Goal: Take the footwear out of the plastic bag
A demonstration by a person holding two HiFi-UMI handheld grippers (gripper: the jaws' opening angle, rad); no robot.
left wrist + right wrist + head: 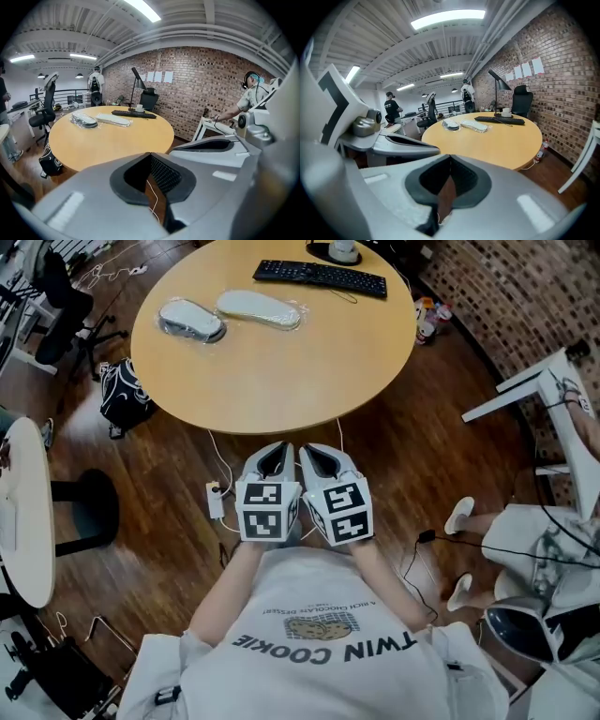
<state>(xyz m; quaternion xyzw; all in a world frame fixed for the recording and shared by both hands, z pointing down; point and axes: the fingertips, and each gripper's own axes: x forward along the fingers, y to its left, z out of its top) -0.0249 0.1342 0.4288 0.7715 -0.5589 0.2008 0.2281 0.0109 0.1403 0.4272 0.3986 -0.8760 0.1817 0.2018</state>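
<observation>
1. Lying on the far side of the round tabletop (281, 371) are two bagged slippers (191, 319), side by side, near a keyboard (319, 277).
2. The left tongs (273, 454) are pressed together, holding nothing.
3. The right tongs (319, 454) are pressed together too and empty. They are just beside the left ones, well apart from the slippers.

One round worktop (281, 381) bears two pieces of bagged footwear (192, 320) and one black keyboard (320, 277). There are two grippers: one left gripper (273, 456) and one right gripper (320, 457). One black bag (124, 395) lies on the floor (450, 456).
</observation>
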